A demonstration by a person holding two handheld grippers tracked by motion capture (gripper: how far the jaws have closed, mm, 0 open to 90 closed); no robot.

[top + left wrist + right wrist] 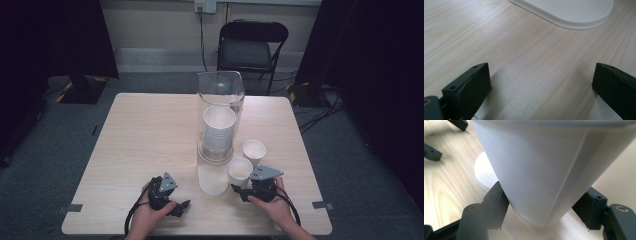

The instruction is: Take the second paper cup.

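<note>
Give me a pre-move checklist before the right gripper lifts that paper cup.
1. Right gripper jaws on both sides of the near paper cup: ok, both pads at its lower wall.
2. Firm grip: cannot tell; the pads look in contact, pressure not visible.
3. Cup upright on the table: ok.
4. Neighbours: not ok; the second paper cup and the white lid lie close beside it.
5. Left gripper out of the way: ok, open over bare wood with nothing between its jaws.
6. Clear dispenser with the cup stack standing upright: ok.
</note>
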